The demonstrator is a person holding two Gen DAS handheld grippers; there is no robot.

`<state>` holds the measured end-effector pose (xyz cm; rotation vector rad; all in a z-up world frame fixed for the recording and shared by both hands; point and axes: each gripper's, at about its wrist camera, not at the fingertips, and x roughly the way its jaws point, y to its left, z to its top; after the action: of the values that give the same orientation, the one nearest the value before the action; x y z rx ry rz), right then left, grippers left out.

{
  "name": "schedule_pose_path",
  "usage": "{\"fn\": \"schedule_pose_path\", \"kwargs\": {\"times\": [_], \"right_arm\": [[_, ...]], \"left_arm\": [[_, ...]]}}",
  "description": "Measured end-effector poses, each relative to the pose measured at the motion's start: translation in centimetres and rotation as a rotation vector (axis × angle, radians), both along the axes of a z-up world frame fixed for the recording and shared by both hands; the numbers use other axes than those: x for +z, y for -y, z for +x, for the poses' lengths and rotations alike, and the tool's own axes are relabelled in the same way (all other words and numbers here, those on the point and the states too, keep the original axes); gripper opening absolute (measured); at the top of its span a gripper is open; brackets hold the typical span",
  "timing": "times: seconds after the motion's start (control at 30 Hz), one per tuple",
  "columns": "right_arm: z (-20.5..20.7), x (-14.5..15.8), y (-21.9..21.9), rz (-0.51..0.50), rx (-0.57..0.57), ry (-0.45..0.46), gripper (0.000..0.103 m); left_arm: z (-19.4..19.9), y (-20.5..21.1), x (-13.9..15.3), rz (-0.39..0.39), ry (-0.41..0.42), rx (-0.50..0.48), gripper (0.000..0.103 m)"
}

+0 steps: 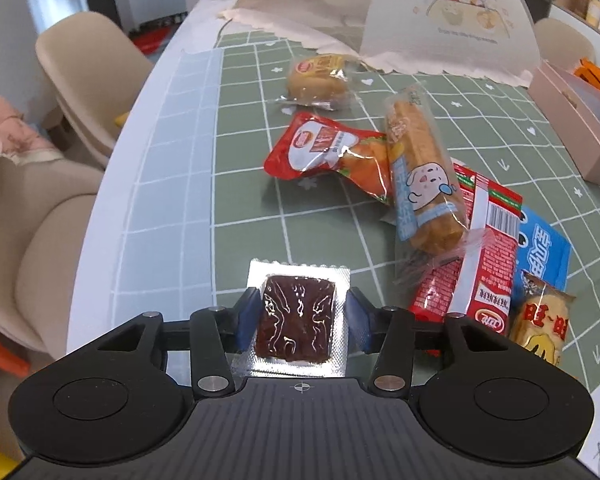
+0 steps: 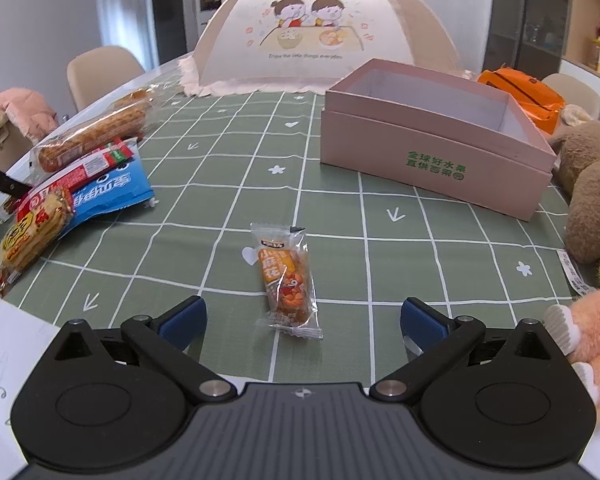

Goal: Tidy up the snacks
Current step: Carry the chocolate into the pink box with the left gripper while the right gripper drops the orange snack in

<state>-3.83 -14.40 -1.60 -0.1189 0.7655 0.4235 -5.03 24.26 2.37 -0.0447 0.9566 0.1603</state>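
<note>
My left gripper (image 1: 300,320) is shut on a silver-edged packet of dark brown snack (image 1: 298,318), its blue pads touching both sides, low over the green checked tablecloth (image 1: 204,216). Beyond lie a red packet (image 1: 324,154), a long bread roll in clear wrap (image 1: 420,172), a round bun (image 1: 318,80) and a red, blue and yellow pile (image 1: 500,264). My right gripper (image 2: 303,320) is open, with a small orange snack packet (image 2: 287,280) lying on the cloth just ahead between its fingers. An open, empty pink box (image 2: 432,148) stands at the far right.
A mesh food cover (image 2: 308,36) stands at the back of the table. Plush toys (image 2: 592,188) lie at the right edge. The snack pile (image 2: 72,184) sits at the left. White paper (image 2: 4,376) lies at the near left. Beige chairs (image 1: 88,80) stand beyond the table's edge.
</note>
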Motion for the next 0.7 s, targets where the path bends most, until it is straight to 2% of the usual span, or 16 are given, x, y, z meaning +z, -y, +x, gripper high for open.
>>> {"fn": "schedule_pose_path", "kwargs": {"times": [0.03, 0.07, 0.13, 0.2, 0.27, 0.3, 0.37, 0.43, 0.5, 0.57, 0.63, 0.7], "right_arm": [[0.3, 0.2, -0.1, -0.01, 0.005, -0.022, 0.098], [0.6, 0.6, -0.1, -0.013, 0.006, -0.04, 0.093], [1.2, 1.6, 0.1, 0.023, 0.022, -0.087, 0.071], [1.7, 2.4, 0.3, 0.058, 0.025, -0.1, 0.069], [2.1, 2.7, 0.0, 0.052, 0.017, -0.086, 0.064], [2.5, 2.7, -0.3, 0.042, 0.026, -0.087, 0.058], [3.1, 2.2, -1.2, 0.005, 0.056, -0.107, 0.042], [3.0, 2.2, -2.2, -0.075, 0.098, -0.086, 0.021], [2.4, 3.1, -2.2, -0.124, 0.141, -0.073, 0.019], [2.1, 5.2, -0.5, -0.083, 0.134, -0.066, 0.019], [1.7, 8.5, 2.4, -0.014, 0.112, -0.029, 0.019], [1.4, 11.7, 5.0, 0.01, 0.083, 0.054, 0.019]], "left_arm": [[0.0, -0.2, 0.1, -0.001, -0.006, 0.01, 0.043], [-0.1, -0.4, 0.3, -0.01, -0.013, 0.021, 0.043], [-1.3, -0.6, 1.1, -0.05, -0.007, 0.044, 0.043], [-3.0, 0.0, 2.6, -0.076, 0.029, 0.039, 0.043], [-4.8, 1.3, 4.4, -0.111, 0.063, 0.028, 0.043], [-5.5, 2.1, 5.2, -0.14, 0.069, 0.014, 0.043], [-6.4, 4.7, 6.4, -0.206, 0.067, -0.058, 0.043], [-6.5, 8.6, 7.2, -0.227, 0.05, -0.185, 0.043], [-6.1, 11.8, 8.1, -0.221, 0.055, -0.291, 0.043], [-5.2, 14.8, 10.3, -0.21, 0.094, -0.376, 0.043], [-4.4, 17.0, 13.4, -0.197, 0.174, -0.438, 0.043], [-2.8, 18.6, 17.2, -0.212, 0.283, -0.486, 0.043]]}}
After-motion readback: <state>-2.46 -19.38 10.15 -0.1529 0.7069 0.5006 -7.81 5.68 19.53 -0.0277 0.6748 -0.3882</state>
